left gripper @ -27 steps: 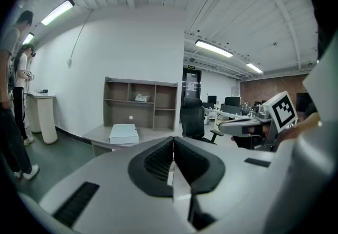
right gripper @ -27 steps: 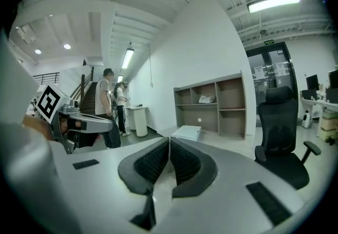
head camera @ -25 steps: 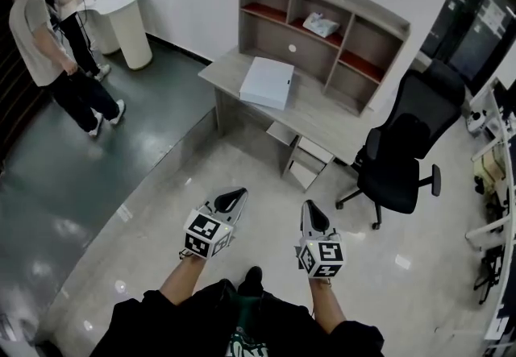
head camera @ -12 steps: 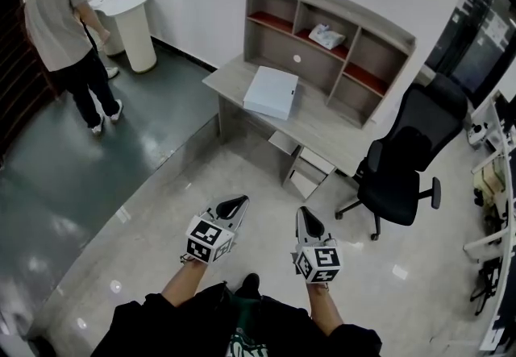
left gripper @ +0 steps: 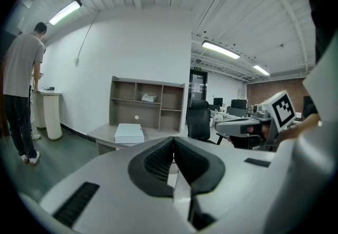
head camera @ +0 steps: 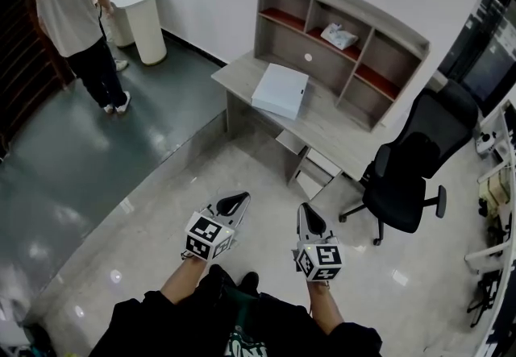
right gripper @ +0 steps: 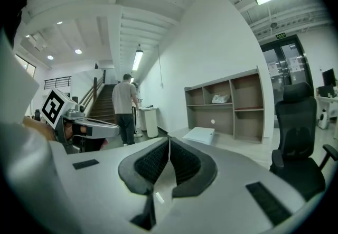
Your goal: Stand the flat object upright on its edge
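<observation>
Both claws closed and empty: left claw (head camera: 239, 198) and right claw (head camera: 305, 209), pads together, point forward over the glossy floor (head camera: 153, 218). The flat white box (head camera: 280, 90), a smooth, near-square slab with no evident long axis, lies broad face down on the grey wood-grain counter (head camera: 339, 126), well ahead and between the two claws. Neither hand seems clearly nearer.

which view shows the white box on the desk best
Head view: it looks down on the box, showing its whole top lying flat on the desk. Both gripper views show it far off, small and nearly edge-on.
</observation>
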### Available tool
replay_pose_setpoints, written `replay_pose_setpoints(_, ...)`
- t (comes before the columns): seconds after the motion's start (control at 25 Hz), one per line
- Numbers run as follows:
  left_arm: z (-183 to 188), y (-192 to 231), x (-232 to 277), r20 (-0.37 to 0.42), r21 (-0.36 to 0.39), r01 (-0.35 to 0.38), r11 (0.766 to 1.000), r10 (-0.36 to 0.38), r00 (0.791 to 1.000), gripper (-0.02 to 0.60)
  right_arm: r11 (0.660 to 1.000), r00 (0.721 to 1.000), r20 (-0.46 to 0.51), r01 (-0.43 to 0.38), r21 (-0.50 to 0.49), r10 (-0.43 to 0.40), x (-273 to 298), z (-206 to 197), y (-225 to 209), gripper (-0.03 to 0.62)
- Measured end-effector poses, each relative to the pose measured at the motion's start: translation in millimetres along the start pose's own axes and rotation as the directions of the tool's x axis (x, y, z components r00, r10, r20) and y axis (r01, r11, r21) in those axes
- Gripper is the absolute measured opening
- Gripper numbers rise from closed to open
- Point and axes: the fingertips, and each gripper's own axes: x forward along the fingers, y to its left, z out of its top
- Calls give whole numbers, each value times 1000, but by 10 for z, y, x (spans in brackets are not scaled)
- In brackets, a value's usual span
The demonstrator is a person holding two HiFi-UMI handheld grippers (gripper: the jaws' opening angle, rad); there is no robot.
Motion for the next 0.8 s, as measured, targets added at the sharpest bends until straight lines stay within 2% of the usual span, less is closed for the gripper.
replay_pose_setpoints(0.44,120,473,219,19,-10,-17,1000,17,1000,12,1000,1000,-4,-3,-4,3,508,89,-55,35)
replay_pose_setpoints(0.8,267,1179,672,3,6,39,999,-39,999,12,999,999,-12,46,15,-45,1271,218,-133,35)
